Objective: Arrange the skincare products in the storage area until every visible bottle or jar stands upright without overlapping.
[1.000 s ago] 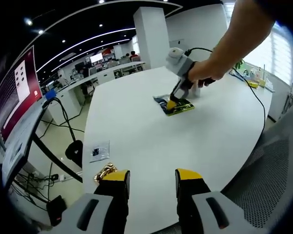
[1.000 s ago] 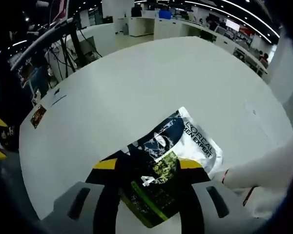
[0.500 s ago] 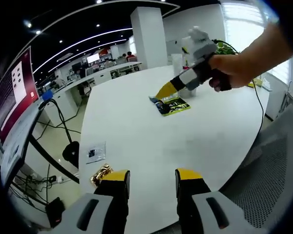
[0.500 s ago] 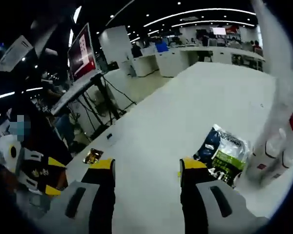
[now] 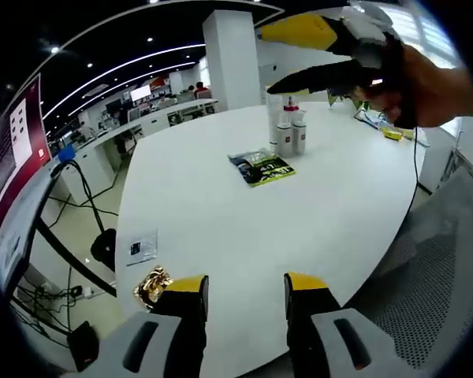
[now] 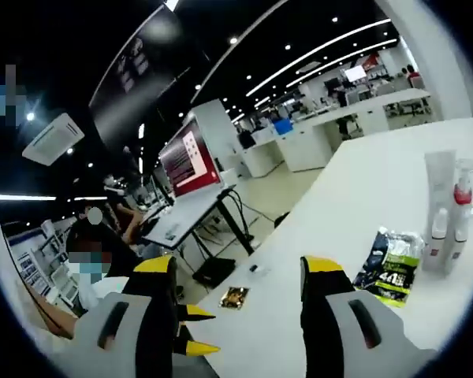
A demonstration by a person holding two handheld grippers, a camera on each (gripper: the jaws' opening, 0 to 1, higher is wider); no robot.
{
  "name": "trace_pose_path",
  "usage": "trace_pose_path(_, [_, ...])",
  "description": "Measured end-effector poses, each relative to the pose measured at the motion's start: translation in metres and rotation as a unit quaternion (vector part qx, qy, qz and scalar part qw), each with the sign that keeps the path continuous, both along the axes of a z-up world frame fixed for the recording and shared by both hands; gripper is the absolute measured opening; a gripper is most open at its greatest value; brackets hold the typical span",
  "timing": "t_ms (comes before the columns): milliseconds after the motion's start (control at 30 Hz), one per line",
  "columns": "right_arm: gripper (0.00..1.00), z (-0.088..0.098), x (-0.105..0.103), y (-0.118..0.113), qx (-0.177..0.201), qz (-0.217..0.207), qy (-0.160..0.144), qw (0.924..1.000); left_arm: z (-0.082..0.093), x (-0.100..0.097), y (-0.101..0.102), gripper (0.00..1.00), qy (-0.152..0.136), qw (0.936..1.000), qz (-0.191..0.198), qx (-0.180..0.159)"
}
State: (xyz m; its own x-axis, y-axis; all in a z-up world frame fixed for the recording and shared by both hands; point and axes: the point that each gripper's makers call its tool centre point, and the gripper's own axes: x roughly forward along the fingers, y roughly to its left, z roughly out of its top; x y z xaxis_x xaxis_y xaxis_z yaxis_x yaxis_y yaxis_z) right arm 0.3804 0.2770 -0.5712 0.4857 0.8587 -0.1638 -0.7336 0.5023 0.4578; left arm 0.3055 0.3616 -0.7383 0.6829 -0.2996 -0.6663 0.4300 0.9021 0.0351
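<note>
Left gripper view shows the round white table (image 5: 244,228) with a cluster of white red-capped bottles (image 5: 288,130) standing upright near its far side, and a dark green-and-silver sachet (image 5: 260,166) lying flat just beside them. The bottles look arranged; whether the flat sachet counts as unfinished is unclear. The left gripper (image 5: 244,287) rests spread and empty at the near edge. The right gripper (image 6: 240,272) is also spread, holding nothing; compared with a second ago it has lifted off the sachet and swung high.
</note>
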Motion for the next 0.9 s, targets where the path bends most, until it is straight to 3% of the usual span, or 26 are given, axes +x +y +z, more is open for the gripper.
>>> trace_pose_path(67, [0.49,0.014,-0.006,-0.001,0.011,0.004,-0.005,0.9999,0.000,-0.001,-0.002,0.40,0.002,1.0000,-0.004,-0.002])
trace_pose_path(100, [0.46,0.049,-0.010,-0.002,0.059,-0.007,-0.031,0.9977,-0.001,-0.003,-0.004,0.40,0.006,0.9999,-0.010,-0.005])
trace_pose_path(167, [0.42,0.090,-0.014,-0.008,0.103,-0.029,-0.051,0.9930,-0.001,-0.003,-0.007,0.40,0.006,0.9998,-0.017,-0.005])
trace_pose_path(233, [0.40,0.120,-0.015,-0.014,0.136,-0.050,-0.051,0.9882,-0.001,-0.003,-0.008,0.40,0.006,0.9997,-0.021,-0.004])
trace_pose_path(333, [0.35,0.137,-0.008,-0.025,0.113,-0.083,-0.065,0.9880,-0.003,-0.003,-0.007,0.40,0.012,0.9997,-0.022,-0.001])
trace_pose_path(400, [0.29,0.135,-0.007,-0.033,0.045,-0.090,-0.066,0.9927,-0.003,-0.002,-0.006,0.40,0.012,0.9997,-0.021,-0.004])
trace_pose_path(467, [0.29,0.139,-0.004,-0.041,0.008,-0.100,-0.083,0.9915,-0.003,-0.002,-0.006,0.40,0.014,0.9996,-0.023,-0.004])
trace_pose_path(567, [0.26,0.140,-0.004,-0.051,-0.019,-0.103,-0.100,0.9895,-0.003,-0.001,-0.005,0.40,0.015,0.9997,-0.019,-0.005])
trace_pose_path(733, [0.28,0.116,-0.007,-0.074,-0.017,-0.131,-0.066,0.9891,-0.002,0.000,-0.004,0.41,0.022,0.9993,-0.009,-0.029])
trace_pose_path(800, [0.28,0.115,-0.013,-0.078,-0.018,-0.132,-0.068,0.9888,-0.002,0.000,-0.005,0.44,0.027,0.9989,-0.008,-0.037])
trace_pose_path(900, [0.27,0.104,-0.018,-0.088,-0.069,-0.125,-0.086,0.9860,0.005,0.002,-0.005,0.49,0.025,0.9981,-0.002,-0.056])
